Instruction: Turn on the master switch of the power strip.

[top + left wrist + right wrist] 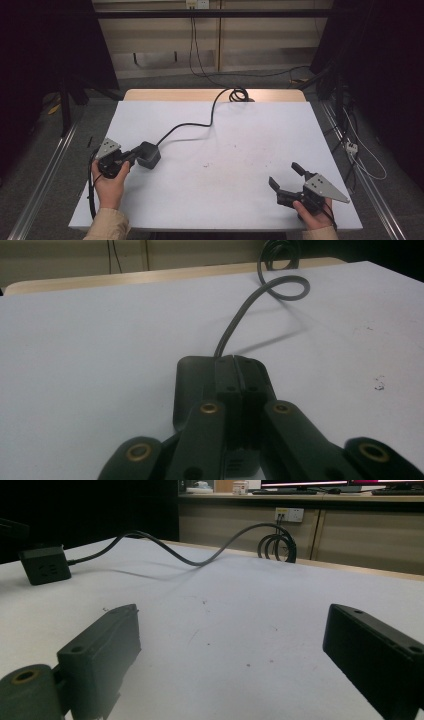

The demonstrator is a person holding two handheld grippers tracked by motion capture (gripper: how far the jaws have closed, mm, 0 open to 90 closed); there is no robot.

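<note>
No readable text, label, brand, number or sign is showing in any view. The black power cube point(44, 565) is showing faint socket markings on its side face in the right gripper view, but they are too small and dim to read.

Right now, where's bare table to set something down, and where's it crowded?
Free: the wide middle and far right of the white table, between the cable and the right hand-held gripper, open at the near right. Crowded: the left edge, where the left hand-held gripper is shut at the black power cube, and the cable's coil at the far edge.
</note>
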